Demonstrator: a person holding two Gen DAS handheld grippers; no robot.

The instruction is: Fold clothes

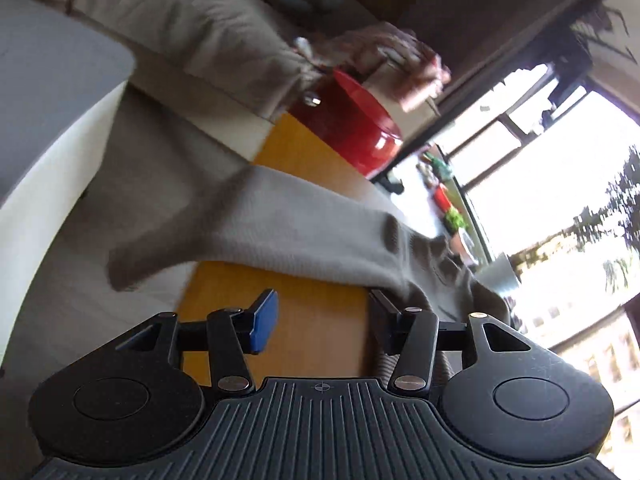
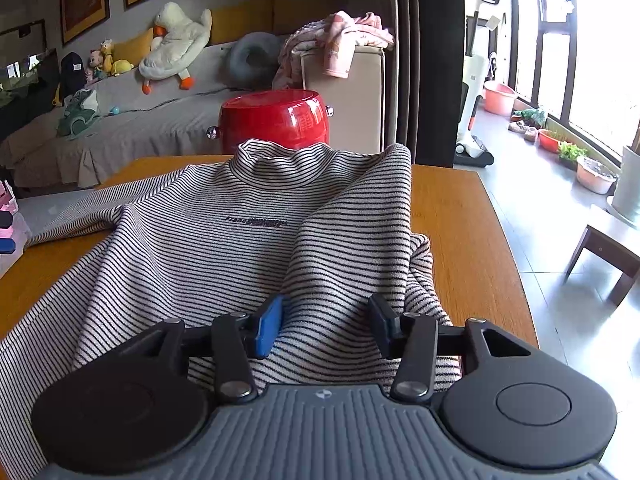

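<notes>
Striped shirt (image 2: pixel 224 240) spans the table (image 2: pixel 460 216), right edge bare.

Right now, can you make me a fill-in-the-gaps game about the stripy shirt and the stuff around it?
1. The striped shirt lies on a ____ table.
2. Behind the shirt's collar stands a shiny ____ stool.
3. The right hand-held gripper has its fingers ____ over the shirt.
4. On the sofa lies a big white plush ____.

Missing words: wooden; red; open; duck
</notes>
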